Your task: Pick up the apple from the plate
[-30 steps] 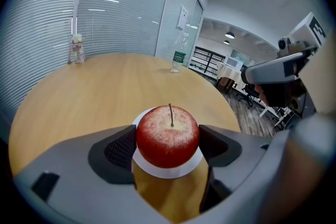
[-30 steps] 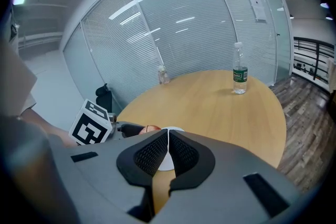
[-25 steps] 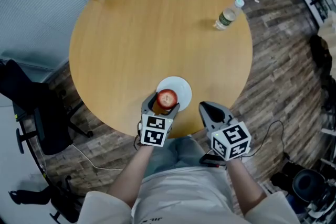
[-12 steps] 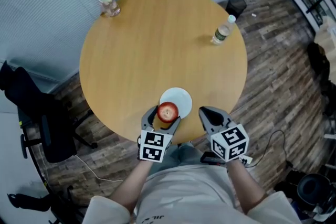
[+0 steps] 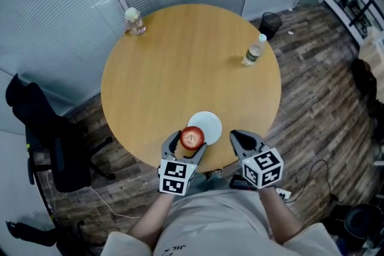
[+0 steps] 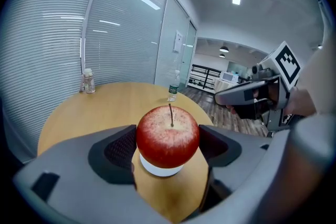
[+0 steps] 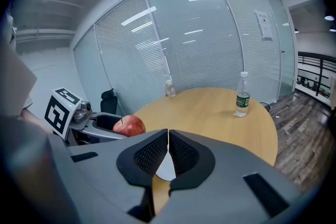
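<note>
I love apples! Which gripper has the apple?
The left gripper, its jaws clamped on the red apple; the right gripper's jaws are closed on nothing.

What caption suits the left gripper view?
Left gripper holding a red apple over the white plate on a round wooden table.

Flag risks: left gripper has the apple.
1. The apple is round and the left gripper pinches only its sides; it may slip.
2. A drop would land near the plate at the table edge and could roll off.
3. The shut right gripper sits close; swinging right may bump it.
</note>
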